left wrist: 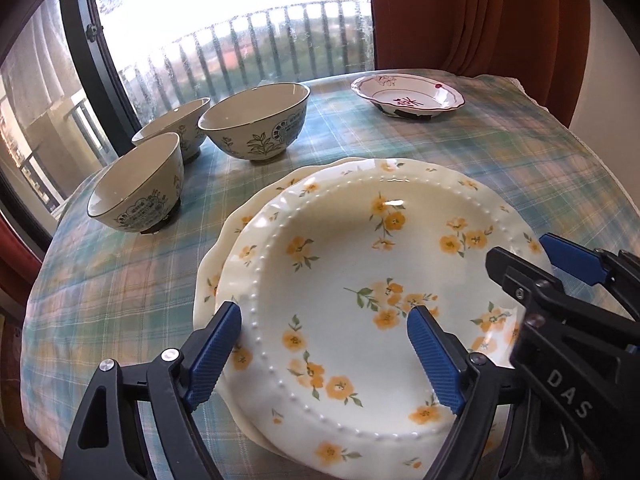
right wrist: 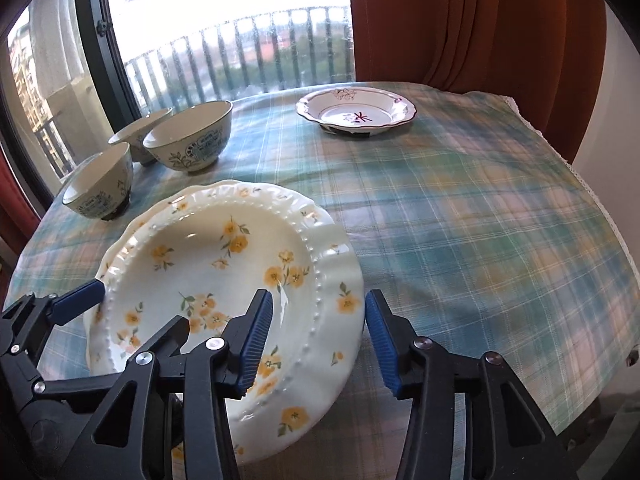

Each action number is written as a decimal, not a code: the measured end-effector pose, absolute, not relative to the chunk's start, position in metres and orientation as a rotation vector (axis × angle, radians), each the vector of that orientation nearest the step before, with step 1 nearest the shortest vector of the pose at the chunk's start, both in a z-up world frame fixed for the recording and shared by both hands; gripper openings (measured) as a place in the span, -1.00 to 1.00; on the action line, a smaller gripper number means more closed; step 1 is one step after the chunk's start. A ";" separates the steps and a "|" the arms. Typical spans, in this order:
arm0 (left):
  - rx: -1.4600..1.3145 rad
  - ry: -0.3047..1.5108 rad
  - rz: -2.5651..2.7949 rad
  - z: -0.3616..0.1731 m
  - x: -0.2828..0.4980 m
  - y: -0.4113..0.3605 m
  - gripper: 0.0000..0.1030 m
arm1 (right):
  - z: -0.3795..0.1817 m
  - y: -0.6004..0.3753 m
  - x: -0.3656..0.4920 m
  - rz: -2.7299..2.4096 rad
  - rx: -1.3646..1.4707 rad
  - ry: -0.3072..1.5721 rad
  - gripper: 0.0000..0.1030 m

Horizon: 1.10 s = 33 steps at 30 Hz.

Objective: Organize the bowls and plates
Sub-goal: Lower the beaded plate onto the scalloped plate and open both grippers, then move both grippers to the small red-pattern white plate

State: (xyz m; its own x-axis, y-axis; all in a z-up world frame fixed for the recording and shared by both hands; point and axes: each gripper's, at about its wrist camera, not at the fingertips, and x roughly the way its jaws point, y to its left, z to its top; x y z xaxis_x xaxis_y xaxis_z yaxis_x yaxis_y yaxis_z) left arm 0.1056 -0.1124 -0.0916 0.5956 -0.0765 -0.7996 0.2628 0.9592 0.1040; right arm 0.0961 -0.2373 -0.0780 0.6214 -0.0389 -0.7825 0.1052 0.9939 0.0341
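Note:
A cream plate with yellow flowers (left wrist: 352, 264) lies nested on a second matching plate (left wrist: 208, 276) on the plaid tablecloth. My left gripper (left wrist: 324, 312) is open and straddles its near-left rim, one blue pad outside the edge and one over the well. My right gripper (right wrist: 318, 296) straddles the plate (right wrist: 208, 264) at its right rim, one pad inside and one just outside the edge; I see no pad pressing. Three patterned bowls (left wrist: 256, 120) stand at the back left. A small white plate with a red flower (left wrist: 408, 94) sits at the back right.
The round table's plaid cloth (right wrist: 480, 220) lies bare to the right of the plates. A dark-framed window (left wrist: 92, 60) runs behind the bowls, and an orange curtain (right wrist: 460, 20) hangs behind the small plate (right wrist: 356, 112). The table edge curves close on the right.

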 end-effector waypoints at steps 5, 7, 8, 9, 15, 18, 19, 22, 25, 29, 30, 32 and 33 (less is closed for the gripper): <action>0.229 0.898 -0.224 -0.092 0.109 -0.108 0.71 | -0.082 -0.228 0.103 -0.109 0.055 0.914 -0.01; 0.236 0.890 -0.227 -0.093 0.111 -0.107 0.71 | -0.084 -0.227 0.105 -0.120 0.052 0.916 -0.01; 0.240 0.886 -0.229 -0.093 0.112 -0.106 0.71 | -0.085 -0.226 0.107 -0.124 0.050 0.916 -0.01; 0.243 0.884 -0.230 -0.094 0.113 -0.106 0.71 | -0.086 -0.225 0.108 -0.129 0.047 0.916 -0.01; 0.241 0.879 -0.248 -0.093 0.114 -0.101 0.71 | -0.087 -0.219 0.113 -0.150 0.026 0.927 0.00; 0.212 0.893 -0.259 -0.090 0.115 -0.095 0.71 | -0.085 -0.220 0.112 -0.171 0.068 0.935 0.00; 0.207 0.896 -0.256 -0.089 0.115 -0.094 0.71 | -0.084 -0.220 0.111 -0.179 0.079 0.937 0.01; 0.180 0.913 -0.258 -0.087 0.114 -0.089 0.71 | -0.083 -0.219 0.112 -0.184 0.079 0.962 0.02; 0.144 0.918 -0.266 -0.081 0.111 -0.084 0.71 | -0.079 -0.220 0.110 -0.182 0.095 0.973 0.02; 0.129 0.884 -0.245 -0.067 0.106 -0.081 0.72 | -0.056 -0.209 0.099 -0.147 0.041 0.895 0.14; 0.124 0.875 -0.236 -0.063 0.106 -0.080 0.73 | -0.050 -0.206 0.097 -0.139 0.030 0.877 0.31; 0.117 0.858 -0.227 -0.054 0.107 -0.080 0.74 | -0.038 -0.203 0.095 -0.115 0.020 0.841 0.50; 0.117 0.848 -0.220 -0.050 0.108 -0.081 0.74 | -0.033 -0.202 0.095 -0.109 0.016 0.823 0.55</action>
